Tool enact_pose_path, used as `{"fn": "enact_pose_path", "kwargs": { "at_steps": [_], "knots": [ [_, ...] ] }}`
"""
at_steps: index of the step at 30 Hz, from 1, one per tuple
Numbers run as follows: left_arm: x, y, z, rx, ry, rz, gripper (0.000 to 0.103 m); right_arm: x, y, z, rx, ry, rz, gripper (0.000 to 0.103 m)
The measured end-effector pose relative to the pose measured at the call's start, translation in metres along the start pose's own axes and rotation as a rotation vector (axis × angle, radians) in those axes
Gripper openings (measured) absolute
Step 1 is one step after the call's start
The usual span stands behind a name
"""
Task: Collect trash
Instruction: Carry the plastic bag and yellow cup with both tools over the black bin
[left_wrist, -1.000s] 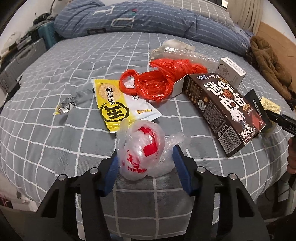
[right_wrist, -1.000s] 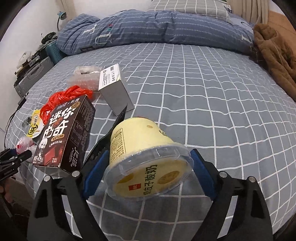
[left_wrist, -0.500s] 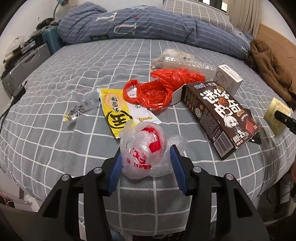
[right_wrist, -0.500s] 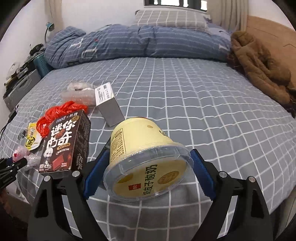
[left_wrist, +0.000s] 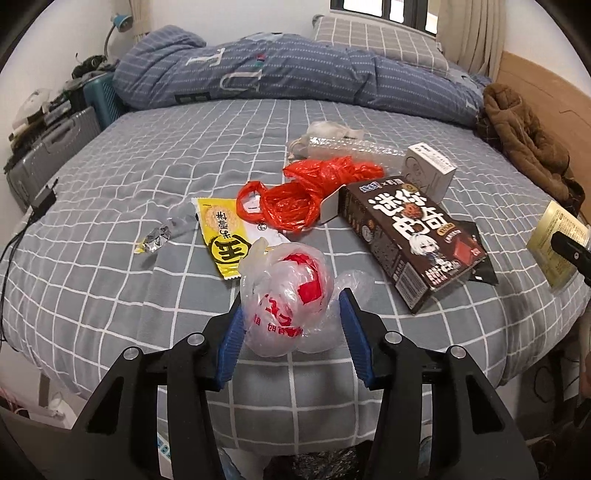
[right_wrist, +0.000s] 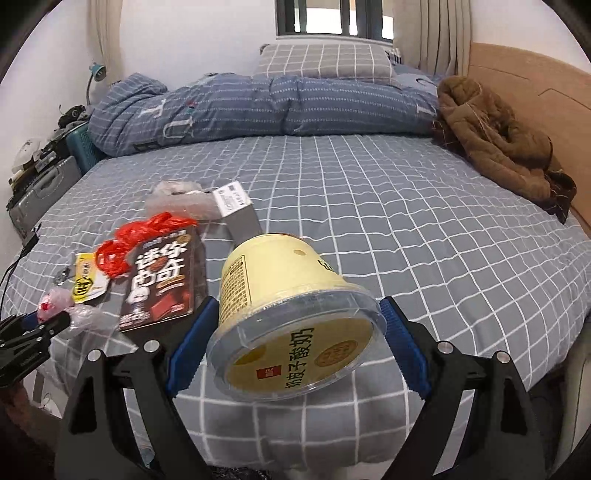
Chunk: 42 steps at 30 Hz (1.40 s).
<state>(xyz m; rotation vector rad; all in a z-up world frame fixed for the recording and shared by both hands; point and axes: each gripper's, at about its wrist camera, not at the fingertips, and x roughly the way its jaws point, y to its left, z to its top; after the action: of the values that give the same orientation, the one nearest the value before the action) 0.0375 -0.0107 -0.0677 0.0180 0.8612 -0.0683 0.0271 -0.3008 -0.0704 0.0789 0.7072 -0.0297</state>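
The left tool (left_wrist: 291, 325) is clenched on a crumpled clear plastic bag (left_wrist: 286, 295) with red print. Its jaws have just been closing a little, and the blue pads press into the soft bundle from both sides, so it bulges above them. The bag hangs over the near edge of the bed (left_wrist: 110, 229), off the sheet. I think it is held like this because it is ready to be carried away to a bin.

The right tool (right_wrist: 293, 332) is grasping a pale yellow yogurt cup (right_wrist: 280, 295) across its wide rim. The jaws stand far apart because the rim is broad. The cup lies tilted, its long axis runs along the tool's fingers: the clear lid faces back toward the camera and the narrow bottom points away toward the pillows. It is also above the bed's near edge.

Other trash lies on the sheet: a dark chocolate box (left_wrist: 410, 236), a red plastic bag (left_wrist: 306, 188), a yellow snack wrapper (left_wrist: 221, 236), a small foil wrapper (left_wrist: 155, 238) and a white box (left_wrist: 430, 173). I judge these are not yet collected.
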Motion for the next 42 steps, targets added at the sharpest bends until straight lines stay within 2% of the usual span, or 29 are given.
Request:
{"fn": "enact_pose_path", "kwargs": {
  "at_steps": [18, 42],
  "knots": [
    [-0.041, -0.015, -0.032, 0.015, -0.024, -0.023, 0.049, -0.05, 0.044, -0.043, -0.023, 0.005, 0.066, 0.084],
    [-0.063, -0.013, -0.101, 0.03, 0.067, -0.016, 0.049, -0.082, 0.078, -0.102, -0.064, 0.092, 0.111, 0.084]
  ]
}}
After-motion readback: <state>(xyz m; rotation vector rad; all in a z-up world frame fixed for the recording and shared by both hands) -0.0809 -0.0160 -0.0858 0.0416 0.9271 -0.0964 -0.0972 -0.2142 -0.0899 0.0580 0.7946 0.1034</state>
